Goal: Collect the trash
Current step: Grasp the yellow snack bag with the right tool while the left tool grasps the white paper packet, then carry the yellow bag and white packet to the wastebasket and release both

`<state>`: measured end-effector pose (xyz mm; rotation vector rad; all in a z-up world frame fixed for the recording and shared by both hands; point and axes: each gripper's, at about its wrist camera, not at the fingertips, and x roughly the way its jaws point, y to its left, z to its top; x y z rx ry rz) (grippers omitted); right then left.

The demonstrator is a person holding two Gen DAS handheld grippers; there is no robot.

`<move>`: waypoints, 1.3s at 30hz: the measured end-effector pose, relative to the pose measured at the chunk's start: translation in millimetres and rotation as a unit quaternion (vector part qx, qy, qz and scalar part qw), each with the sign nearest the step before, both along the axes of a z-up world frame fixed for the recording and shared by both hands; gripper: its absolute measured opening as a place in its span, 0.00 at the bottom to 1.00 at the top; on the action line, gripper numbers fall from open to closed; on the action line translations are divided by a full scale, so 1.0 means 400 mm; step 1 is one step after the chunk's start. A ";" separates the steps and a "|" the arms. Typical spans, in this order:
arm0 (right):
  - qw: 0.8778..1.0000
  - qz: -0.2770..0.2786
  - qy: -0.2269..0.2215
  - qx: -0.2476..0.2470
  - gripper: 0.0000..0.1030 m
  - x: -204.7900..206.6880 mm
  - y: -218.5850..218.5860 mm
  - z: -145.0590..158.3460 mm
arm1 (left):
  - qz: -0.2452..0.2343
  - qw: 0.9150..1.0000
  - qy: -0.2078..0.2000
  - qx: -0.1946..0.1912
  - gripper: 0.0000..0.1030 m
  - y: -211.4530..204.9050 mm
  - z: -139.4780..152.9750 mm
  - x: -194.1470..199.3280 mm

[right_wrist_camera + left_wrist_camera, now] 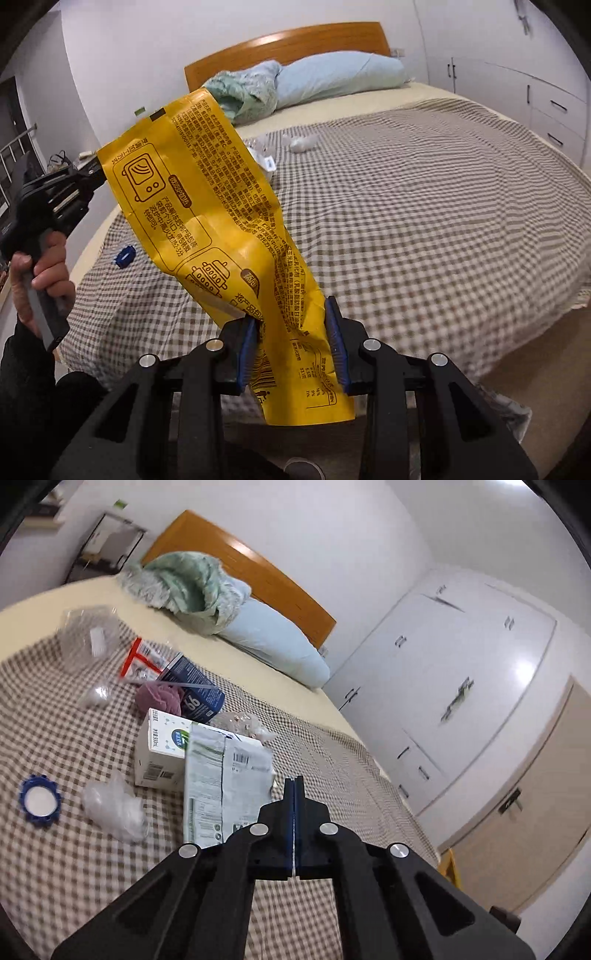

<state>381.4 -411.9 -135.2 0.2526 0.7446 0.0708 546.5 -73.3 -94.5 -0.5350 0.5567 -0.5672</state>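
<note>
Holding the long yellow crinkly food wrapper (221, 206) low down, the right tongs (293, 347) squeeze it, while the tight-shut, empty left tongs (294, 790) sit just right of the white milk carton (162, 753) on the checked bed (332, 760).

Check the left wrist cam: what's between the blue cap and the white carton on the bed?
A crumpled wad of clear plastic lies on the checked blanket between the blue cap and the white carton. This shows in the left wrist view.
</note>
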 end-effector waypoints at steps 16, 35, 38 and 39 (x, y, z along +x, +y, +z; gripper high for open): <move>0.999 -0.018 0.031 0.028 0.39 -0.121 -0.062 -0.086 | 0.029 0.985 0.133 0.102 0.71 -0.071 -0.225 0.258; 0.993 -0.055 0.036 0.096 0.39 -0.075 -0.118 -0.126 | -0.047 0.997 0.068 0.009 0.00 -0.065 0.022 0.126; 0.990 -0.085 0.025 0.114 0.39 -0.140 -0.183 -0.104 | -0.066 0.997 0.039 0.013 0.00 -0.105 0.102 0.050; 0.988 -0.099 0.021 0.120 0.39 -0.173 -0.215 -0.097 | -0.071 0.997 0.035 0.011 0.00 -0.119 0.117 0.030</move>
